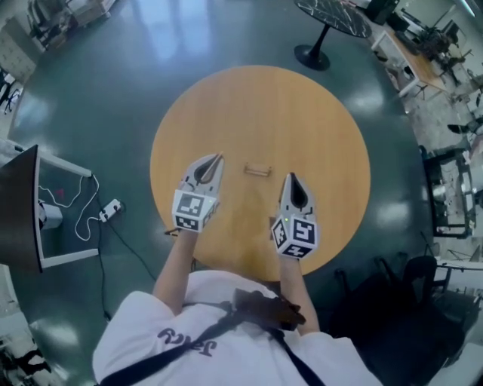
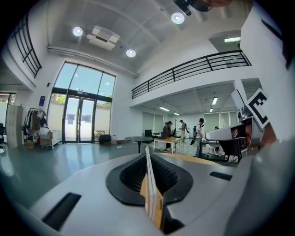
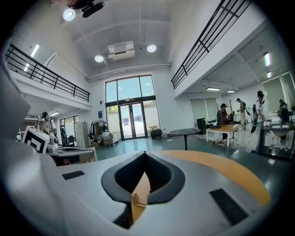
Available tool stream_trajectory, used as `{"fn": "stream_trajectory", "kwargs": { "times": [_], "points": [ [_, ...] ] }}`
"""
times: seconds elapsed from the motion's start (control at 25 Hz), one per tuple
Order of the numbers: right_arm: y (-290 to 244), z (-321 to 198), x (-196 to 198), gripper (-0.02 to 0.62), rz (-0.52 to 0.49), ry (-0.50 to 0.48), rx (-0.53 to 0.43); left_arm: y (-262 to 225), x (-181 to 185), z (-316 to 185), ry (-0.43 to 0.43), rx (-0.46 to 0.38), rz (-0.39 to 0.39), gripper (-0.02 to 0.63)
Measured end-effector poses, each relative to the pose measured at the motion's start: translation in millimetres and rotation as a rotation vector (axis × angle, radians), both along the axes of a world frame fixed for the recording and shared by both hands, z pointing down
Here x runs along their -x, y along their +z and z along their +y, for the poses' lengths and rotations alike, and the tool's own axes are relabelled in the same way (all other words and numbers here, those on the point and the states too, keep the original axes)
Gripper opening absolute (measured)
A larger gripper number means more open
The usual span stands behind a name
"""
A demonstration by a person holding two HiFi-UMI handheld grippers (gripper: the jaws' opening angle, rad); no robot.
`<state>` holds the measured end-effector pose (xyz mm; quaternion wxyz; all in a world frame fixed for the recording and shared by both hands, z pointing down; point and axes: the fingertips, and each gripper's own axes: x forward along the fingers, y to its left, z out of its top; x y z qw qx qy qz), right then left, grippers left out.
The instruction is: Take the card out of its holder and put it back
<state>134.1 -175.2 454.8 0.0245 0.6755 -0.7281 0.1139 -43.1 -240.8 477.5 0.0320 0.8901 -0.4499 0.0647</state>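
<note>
A small wooden card holder (image 1: pixel 256 170) lies on the round wooden table (image 1: pixel 332 128), between and just beyond the two gripper tips. My left gripper (image 1: pixel 217 158) hovers to the holder's left. In the left gripper view its jaws are shut on a thin white card (image 2: pixel 148 182), seen edge-on, which sticks up past the jaw tips. My right gripper (image 1: pixel 290 178) hovers to the holder's right, shut with nothing in it. Through the gap behind its closed tips, the right gripper view shows the tabletop and part of the wooden holder (image 3: pixel 135 199).
The table stands on a dark green floor. A white cable and power strip (image 1: pixel 111 209) lie at the left beside a dark screen (image 1: pixel 19 211). A black round table (image 1: pixel 332 15) stands at the back, desks at the far right, and a dark chair (image 1: pixel 407 290) at the lower right.
</note>
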Motion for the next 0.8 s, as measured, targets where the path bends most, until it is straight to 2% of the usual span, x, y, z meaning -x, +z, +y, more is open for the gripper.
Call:
{"fn": "stream_trajectory", "kwargs": {
  "times": [0.2, 0.48, 0.68, 0.8],
  "points": [
    [14, 0, 1, 0.009, -0.001, -0.014, 0.044, 24, 16, -20, 0.04, 0.047, -0.056, 0.026],
    [35, 2, 7, 0.009, -0.007, -0.009, 0.097, 40, 40, -52, 0.1, 0.071, -0.084, 0.026],
    [35, 7, -19, 0.009, -0.019, 0.006, 0.108, 38, 21, -68, 0.119, 0.063, -0.076, 0.026],
    [38, 5, -22, 0.009, -0.024, 0.016, 0.115, 35, 14, -79, 0.133, 0.061, -0.051, 0.026]
  ]
}}
